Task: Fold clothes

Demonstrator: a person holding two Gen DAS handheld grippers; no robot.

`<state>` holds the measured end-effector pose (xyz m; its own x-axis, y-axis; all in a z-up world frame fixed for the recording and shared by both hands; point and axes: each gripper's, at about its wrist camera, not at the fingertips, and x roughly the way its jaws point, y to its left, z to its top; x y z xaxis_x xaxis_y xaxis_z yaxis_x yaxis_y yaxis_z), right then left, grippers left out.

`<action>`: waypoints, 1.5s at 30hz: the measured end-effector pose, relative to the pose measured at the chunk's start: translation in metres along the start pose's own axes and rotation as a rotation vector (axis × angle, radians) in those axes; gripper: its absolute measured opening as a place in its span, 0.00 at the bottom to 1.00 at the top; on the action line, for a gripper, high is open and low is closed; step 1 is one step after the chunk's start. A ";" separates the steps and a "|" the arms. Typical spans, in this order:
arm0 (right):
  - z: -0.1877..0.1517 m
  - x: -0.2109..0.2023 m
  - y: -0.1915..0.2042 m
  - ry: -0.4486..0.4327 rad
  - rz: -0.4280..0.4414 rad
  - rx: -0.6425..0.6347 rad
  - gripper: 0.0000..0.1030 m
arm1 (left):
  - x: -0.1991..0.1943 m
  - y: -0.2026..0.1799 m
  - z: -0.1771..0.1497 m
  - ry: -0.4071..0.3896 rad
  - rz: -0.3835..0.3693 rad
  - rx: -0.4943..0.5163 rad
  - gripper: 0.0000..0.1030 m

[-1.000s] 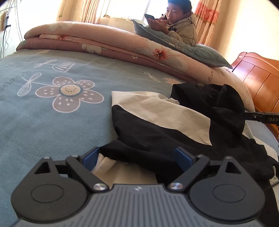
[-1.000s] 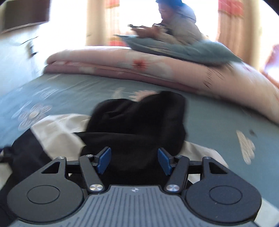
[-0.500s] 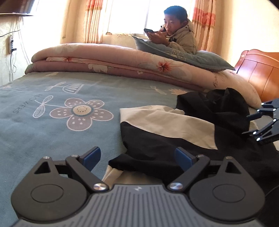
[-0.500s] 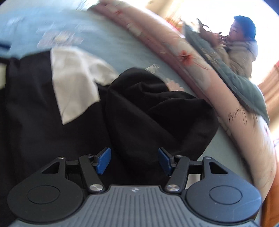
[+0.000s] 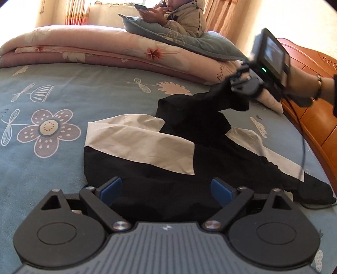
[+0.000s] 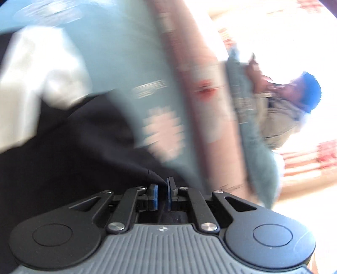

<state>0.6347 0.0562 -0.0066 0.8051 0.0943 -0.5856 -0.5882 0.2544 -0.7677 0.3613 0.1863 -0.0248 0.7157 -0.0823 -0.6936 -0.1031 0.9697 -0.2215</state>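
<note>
A black and cream garment (image 5: 168,160) lies crumpled on the blue flowered bedspread (image 5: 63,101). My left gripper (image 5: 166,189) is open, low over the garment's near black edge, with cloth between its blue pads but not pinched. My right gripper (image 6: 162,192) is shut on a black fold of the garment (image 6: 84,137). The left wrist view shows that right gripper (image 5: 233,84) at the upper right, lifting a black part of the cloth off the bed. The right wrist view is blurred by motion.
A rolled pink floral quilt (image 5: 105,52) runs along the far side of the bed. A person (image 5: 185,19) leans on a grey-blue pillow (image 5: 189,44) there, holding a phone. A wooden bed frame (image 5: 316,118) rises at the right.
My right gripper has shut on the black cloth and lifted it up and to the right. The left gripper has moved forward over the garment's near edge and stays open.
</note>
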 end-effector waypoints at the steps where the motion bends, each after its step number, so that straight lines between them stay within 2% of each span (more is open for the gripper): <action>1: 0.010 0.008 -0.015 0.007 -0.033 0.036 0.24 | -0.003 -0.001 0.003 0.006 0.002 -0.009 0.89; 2: 0.020 0.016 -0.031 0.013 -0.065 0.073 0.39 | -0.005 -0.002 0.006 0.013 0.005 -0.015 0.89; 5: 0.049 0.041 -0.077 0.033 -0.164 0.182 0.47 | -0.011 -0.001 0.011 0.029 0.035 -0.019 0.89; 6: 0.052 0.041 -0.088 0.033 -0.160 0.230 0.47 | -0.011 0.001 0.012 0.037 0.051 -0.017 0.89; 7: 0.049 0.035 -0.094 0.021 -0.129 0.287 0.49 | -0.010 0.003 0.012 0.049 0.068 -0.022 0.89; 8: 0.042 0.027 -0.096 0.010 -0.089 0.340 0.56 | -0.009 0.005 0.013 0.063 0.086 -0.027 0.89; 9: 0.030 0.019 -0.092 0.011 -0.034 0.391 0.59 | -0.008 0.008 0.013 0.077 0.103 -0.033 0.89; 12: -0.015 -0.002 -0.072 0.038 0.166 0.541 0.60 | -0.004 0.016 0.012 0.113 0.129 -0.047 0.89; 14: -0.050 -0.015 -0.046 0.092 0.270 0.627 0.60 | -0.001 0.021 0.011 0.140 0.136 -0.047 0.89; 17: -0.104 -0.034 0.009 0.219 0.397 0.733 0.60 | -0.004 0.023 0.007 0.169 0.123 -0.073 0.89; 20: -0.144 -0.046 0.056 0.337 0.461 0.821 0.58 | -0.014 0.021 -0.002 0.195 0.128 -0.071 0.89; 22: -0.150 -0.048 0.066 0.353 0.463 0.864 0.55 | -0.024 0.020 -0.009 0.214 0.132 -0.079 0.89; 25: -0.125 -0.039 0.057 0.291 0.423 0.855 0.53 | -0.036 0.027 -0.024 0.232 0.110 -0.111 0.89; 28: -0.078 -0.010 0.031 0.239 0.398 0.867 0.53 | -0.038 0.041 -0.036 0.251 0.064 -0.131 0.89; 32: -0.009 0.064 -0.002 0.308 0.329 0.827 0.53 | -0.027 0.064 -0.041 0.269 0.035 -0.132 0.89; 35: 0.037 0.119 -0.028 0.326 0.252 0.815 0.53 | -0.019 0.079 -0.037 0.252 0.030 -0.118 0.89; 38: 0.075 0.142 -0.054 0.205 0.202 0.817 0.51 | -0.006 0.089 -0.029 0.228 0.036 -0.085 0.89; 40: 0.081 0.145 -0.057 0.202 0.234 0.808 0.51 | 0.003 0.091 -0.017 0.213 0.015 -0.075 0.89; 43: 0.076 0.137 -0.052 0.250 0.281 0.771 0.51 | 0.017 0.095 0.000 0.190 -0.017 -0.059 0.89; 45: 0.059 0.120 -0.048 0.224 0.327 0.781 0.51 | 0.026 0.097 0.011 0.175 -0.039 -0.048 0.89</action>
<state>0.7636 0.1121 -0.0248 0.5234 0.1074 -0.8453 -0.5001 0.8419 -0.2027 0.3775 0.2808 -0.0567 0.5893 -0.1619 -0.7915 -0.1137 0.9533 -0.2797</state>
